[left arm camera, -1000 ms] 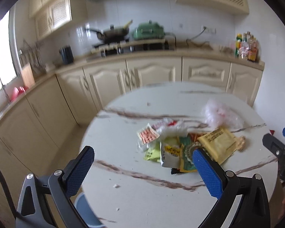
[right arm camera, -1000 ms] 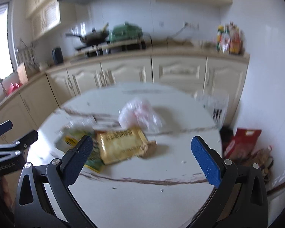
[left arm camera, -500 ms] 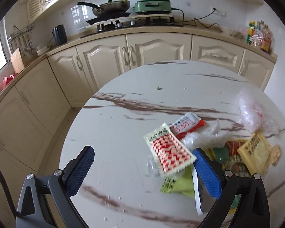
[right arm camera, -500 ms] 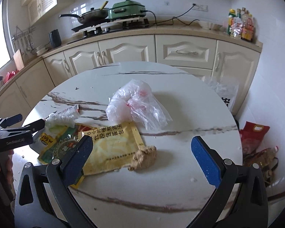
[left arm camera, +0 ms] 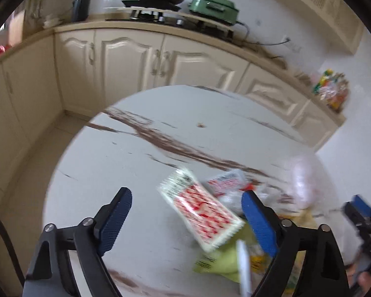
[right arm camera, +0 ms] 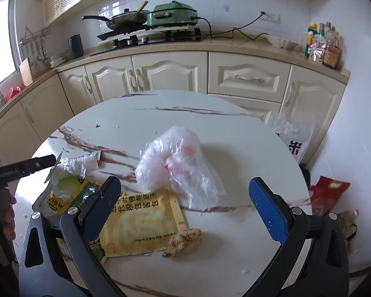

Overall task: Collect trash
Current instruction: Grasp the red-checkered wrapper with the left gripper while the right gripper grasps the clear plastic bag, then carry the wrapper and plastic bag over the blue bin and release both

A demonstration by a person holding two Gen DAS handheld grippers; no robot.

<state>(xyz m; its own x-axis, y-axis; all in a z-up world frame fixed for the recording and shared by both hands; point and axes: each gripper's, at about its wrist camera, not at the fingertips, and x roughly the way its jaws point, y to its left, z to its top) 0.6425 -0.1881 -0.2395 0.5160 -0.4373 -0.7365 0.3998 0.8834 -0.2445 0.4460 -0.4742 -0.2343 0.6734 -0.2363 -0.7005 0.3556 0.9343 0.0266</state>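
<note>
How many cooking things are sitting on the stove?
2: a dark frying pan on the left burner and a green electric cooker right beside it. Nothing else shows on the stove.

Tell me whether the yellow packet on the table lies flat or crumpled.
Flat. The yellow packet lies spread face up on the table, its printed front fully readable, one corner under the clear plastic bag.

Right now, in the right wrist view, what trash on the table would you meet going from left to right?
Crumpled clear wrapper → yellow packet → clear plastic bag. The brown lump overlaps the bag's span, so I leave it out.
</note>
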